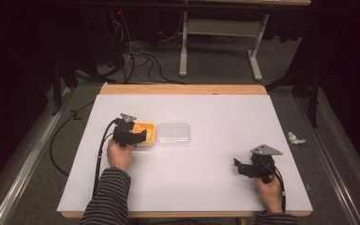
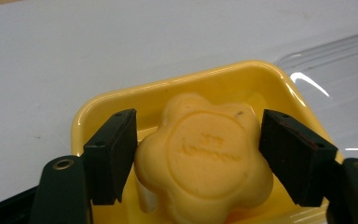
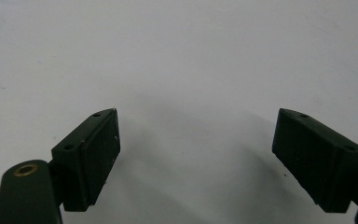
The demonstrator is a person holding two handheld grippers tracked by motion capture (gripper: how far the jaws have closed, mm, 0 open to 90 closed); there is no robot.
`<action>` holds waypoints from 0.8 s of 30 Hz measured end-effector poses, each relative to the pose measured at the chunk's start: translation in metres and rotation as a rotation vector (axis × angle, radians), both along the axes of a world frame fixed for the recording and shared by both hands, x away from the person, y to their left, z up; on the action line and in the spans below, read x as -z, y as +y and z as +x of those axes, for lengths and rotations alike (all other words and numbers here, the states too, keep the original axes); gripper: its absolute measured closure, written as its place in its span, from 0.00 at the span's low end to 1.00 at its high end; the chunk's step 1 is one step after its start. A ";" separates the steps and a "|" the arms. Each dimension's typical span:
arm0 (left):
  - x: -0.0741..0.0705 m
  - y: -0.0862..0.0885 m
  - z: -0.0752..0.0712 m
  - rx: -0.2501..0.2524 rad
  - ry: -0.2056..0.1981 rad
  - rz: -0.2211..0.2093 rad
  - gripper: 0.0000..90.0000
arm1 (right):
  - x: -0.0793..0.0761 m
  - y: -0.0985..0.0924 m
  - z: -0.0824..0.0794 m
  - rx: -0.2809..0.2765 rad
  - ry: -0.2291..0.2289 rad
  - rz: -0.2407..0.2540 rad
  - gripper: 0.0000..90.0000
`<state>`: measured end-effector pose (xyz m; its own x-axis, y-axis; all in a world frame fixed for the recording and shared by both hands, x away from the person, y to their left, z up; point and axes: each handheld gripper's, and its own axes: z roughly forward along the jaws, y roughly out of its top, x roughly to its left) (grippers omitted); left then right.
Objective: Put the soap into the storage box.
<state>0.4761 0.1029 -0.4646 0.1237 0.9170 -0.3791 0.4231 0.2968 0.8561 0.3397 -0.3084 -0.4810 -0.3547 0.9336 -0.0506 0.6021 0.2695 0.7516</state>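
Left hand-held gripper is clamped on a yellow flower-shaped soap, one black pad pressing each side of it. The soap sits tilted inside a yellow tray, whose rim curves just behind the jaws; in the high view the tray lies directly ahead of this hand-held gripper on the white bench. A round stamp on the soap's face carries raised lettering, too soft to read.

Just to the right of the tray, touching or nearly touching its edge, lies a clear plastic lid, flat on the bench; its glossy corner shows beyond the right jaw. Nothing stands between the jaws and the soap.

Well apart to the right, the right hand-held gripper rests low over the bare bench, its jaws wide apart with nothing between them; its own view shows plain white surface ahead. Farther right, off the bench on the grey floor, lies a small crumpled white scrap.
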 end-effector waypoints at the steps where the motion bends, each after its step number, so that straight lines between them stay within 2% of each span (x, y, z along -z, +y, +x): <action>1: 0.000 0.000 0.000 -0.003 -0.006 -0.005 0.33 | 0.000 0.000 0.000 0.002 0.002 -0.001 0.17; 5: -0.004 0.001 0.000 -0.010 -0.034 -0.024 0.33 | 0.000 0.000 0.000 0.002 0.002 0.000 0.17; 10: -0.005 0.003 -0.001 -0.014 -0.035 -0.016 0.31 | 0.000 0.000 0.000 0.003 0.003 -0.002 0.17; 13: -0.009 0.004 -0.003 -0.016 -0.050 -0.027 0.30 | 0.000 0.000 0.000 0.002 0.002 -0.001 0.17; 20: -0.018 0.001 -0.013 0.008 -0.085 -0.031 0.28 | -0.001 -0.002 -0.001 0.010 0.002 0.008 0.17; 24: -0.026 -0.001 -0.021 0.019 -0.108 -0.053 0.28 | 0.000 -0.002 0.000 0.006 -0.006 0.005 0.17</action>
<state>0.4553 0.1021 -0.4386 0.1839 0.8930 -0.4108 0.3351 0.3359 0.8803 0.3395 -0.3100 -0.4806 -0.3488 0.9360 -0.0480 0.5995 0.2622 0.7562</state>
